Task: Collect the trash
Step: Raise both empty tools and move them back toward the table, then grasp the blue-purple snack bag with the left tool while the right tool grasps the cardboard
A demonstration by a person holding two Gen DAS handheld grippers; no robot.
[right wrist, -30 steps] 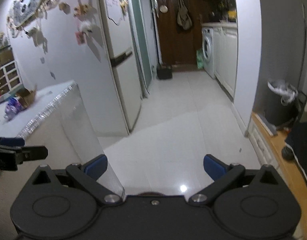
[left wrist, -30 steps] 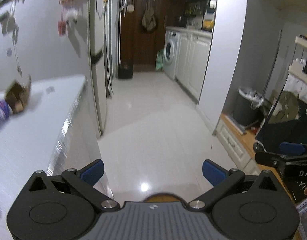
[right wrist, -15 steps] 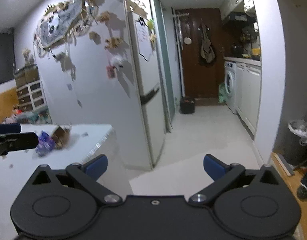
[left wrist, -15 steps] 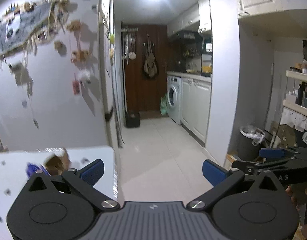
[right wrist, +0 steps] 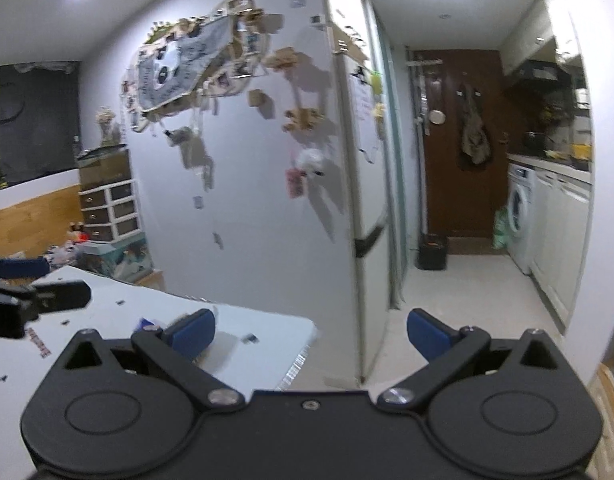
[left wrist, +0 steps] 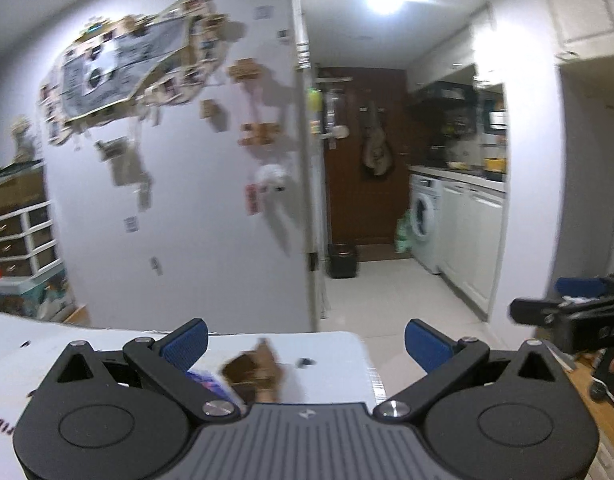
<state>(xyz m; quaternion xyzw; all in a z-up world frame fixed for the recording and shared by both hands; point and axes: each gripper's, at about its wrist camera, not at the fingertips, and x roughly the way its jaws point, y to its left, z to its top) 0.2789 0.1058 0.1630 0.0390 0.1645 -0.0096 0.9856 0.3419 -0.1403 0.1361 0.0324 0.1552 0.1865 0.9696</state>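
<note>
My left gripper [left wrist: 306,338] is open and empty above the near part of a white table [left wrist: 331,354]. A crumpled brown paper scrap [left wrist: 253,370] and a purple-blue wrapper [left wrist: 209,382] lie on the table just ahead of it, partly hidden by the left finger. My right gripper [right wrist: 311,330] is open and empty, beside the table's right end. The purple wrapper [right wrist: 145,324] peeks out behind its left finger. Small dark bits [right wrist: 249,337] lie on the table. Each gripper shows in the other's view, the right one [left wrist: 567,314] and the left one [right wrist: 35,296].
A fridge [right wrist: 363,184] stands just past the table, its side covered with magnets and paper. A tiled hallway [left wrist: 391,300] leads to a brown door, a black bin [right wrist: 431,251] and a washing machine [left wrist: 425,222]. Drawers and clutter stand at far left [right wrist: 107,212].
Both grippers have tilted up from the floor toward the wall and moved left over the table. The trash now sits right in front of the left gripper. Both stay open.
</note>
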